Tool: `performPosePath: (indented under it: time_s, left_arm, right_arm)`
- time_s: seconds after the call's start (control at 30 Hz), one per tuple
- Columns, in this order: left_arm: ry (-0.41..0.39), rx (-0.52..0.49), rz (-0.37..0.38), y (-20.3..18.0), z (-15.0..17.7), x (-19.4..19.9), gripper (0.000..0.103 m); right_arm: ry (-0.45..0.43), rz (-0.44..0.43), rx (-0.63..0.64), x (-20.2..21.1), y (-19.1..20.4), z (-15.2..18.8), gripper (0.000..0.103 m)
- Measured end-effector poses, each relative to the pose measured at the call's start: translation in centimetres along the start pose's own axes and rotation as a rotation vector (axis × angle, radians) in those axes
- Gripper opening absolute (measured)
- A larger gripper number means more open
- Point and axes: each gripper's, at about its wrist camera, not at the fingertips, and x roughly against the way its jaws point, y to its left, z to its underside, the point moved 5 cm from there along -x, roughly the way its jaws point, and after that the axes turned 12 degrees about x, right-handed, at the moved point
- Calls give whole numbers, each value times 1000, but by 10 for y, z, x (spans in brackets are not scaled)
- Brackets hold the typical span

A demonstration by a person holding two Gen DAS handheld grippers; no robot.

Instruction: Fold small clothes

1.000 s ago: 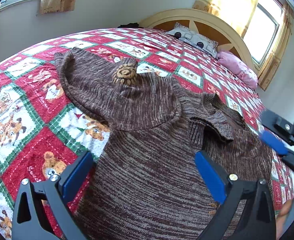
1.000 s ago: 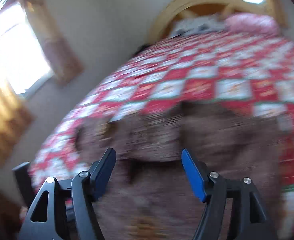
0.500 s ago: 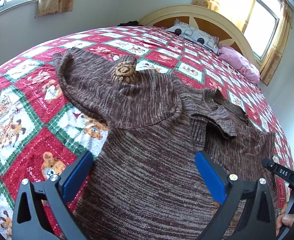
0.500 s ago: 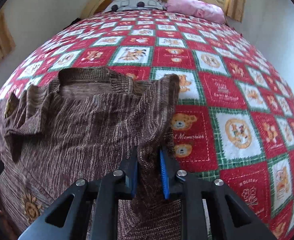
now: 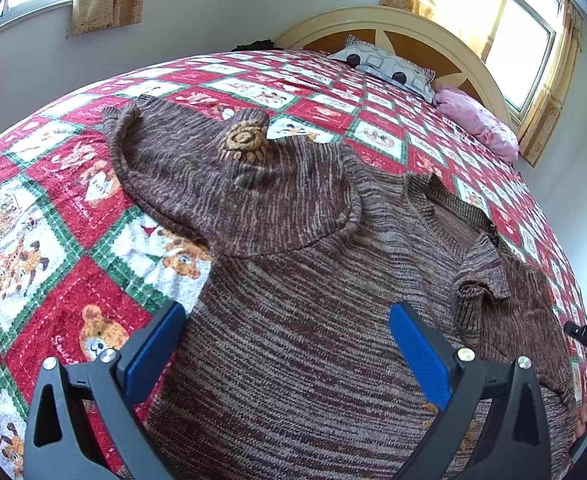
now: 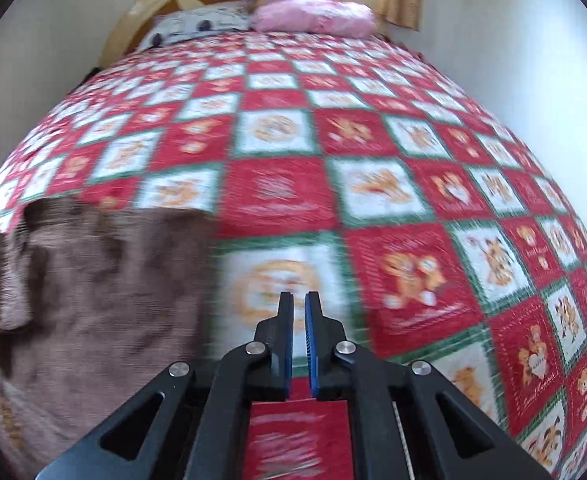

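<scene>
Sweater [image 5: 301, 280] spread on bed [image 5: 33, 216], sleeve-fold step: left gripper [image 5: 285, 344] spread above it, right gripper [image 6: 299, 320] pressed together w/ nothing between, over the quilt—next must re-open & regrasp sleeve.

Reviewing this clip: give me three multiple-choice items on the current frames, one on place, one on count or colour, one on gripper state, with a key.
1. Where does the brown sweater lie?
A. On the quilt
B. On the floor
C. On a chair

2. How many pillows sit at the headboard?
A. None
B. Two
C. Four

3. How does the right gripper stand?
A. Wide open
B. Clamped on the sweater
C. Shut on nothing

Key: 1 A, it is spread over the checked quilt; 2 B, one patterned pillow, one pink pillow; 3 C, only quilt shows between the nearly touching pads.
</scene>
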Motion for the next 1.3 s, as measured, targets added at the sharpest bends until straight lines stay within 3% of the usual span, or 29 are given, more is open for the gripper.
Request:
performPosePath:
  time_s: [0.07, 0.13, 0.23, 0.37, 0.47, 0.5, 0.57, 0.6, 0.7, 0.77, 0.9, 0.97, 1.03, 1.1, 1.13, 1.2, 1.3]
  left_arm:
    - [0, -2, -2, 0, 0, 0, 103]
    - [1, -3, -3, -1, 1, 0, 103]
    - [4, -10, -8, -2, 1, -2, 103]
    - [7, -12, -11, -2, 1, -3, 103]
    - [8, -12, -12, -2, 0, -4, 103]
    - [9, -12, -12, -2, 0, -4, 103]
    - [9, -10, -10, -2, 0, -4, 103]
    - [9, -10, -10, -2, 0, -4, 103]
    - [8, -10, -10, -2, 0, -4, 103]
    - [9, -7, -6, -2, 0, -4, 103]
    - [6, 2, 8, 0, 0, -2, 103]
    - [3, 11, 18, 1, -1, -1, 103]
    - [0, 19, 27, 2, -1, 0, 103]
    - [3, 24, 31, 2, -2, -1, 103]
    - [3, 24, 32, 3, -2, -1, 103]
    - [4, 26, 35, 3, -2, -1, 103]
    - [6, 29, 40, 3, -2, -1, 103]
  right_arm:
    - [-26, -25, -47, 6, -11, 7, 5]
    - [-102, -110, -75, 27, -6, 8, 5]
    - [-152, -224, 12, 55, 34, 6, 6]
    - [-110, -340, 175, 65, 94, 17, 6]
    - [22, -299, 218, 36, 105, 37, 5]
    - [13, -294, 206, 36, 103, 37, 4]
    - [8, -171, 201, 47, 100, 27, 4]
    - [-27, -150, 202, 57, 103, 21, 5]
    - [-100, -255, 215, 76, 131, 6, 5]
    - [-73, -334, 240, 68, 163, 1, 5]
    - [9, -351, 276, 32, 217, -8, 5]
    - [-3, -386, 260, 28, 239, -20, 5]
    - [-21, -506, 265, 31, 263, -32, 5]
    - [-10, -719, 225, 34, 286, -39, 5]
    - [-19, -776, 192, 38, 287, -44, 5]
    - [-74, -769, 155, 49, 277, -47, 5]
    - [-133, -644, 174, 62, 251, -36, 6]
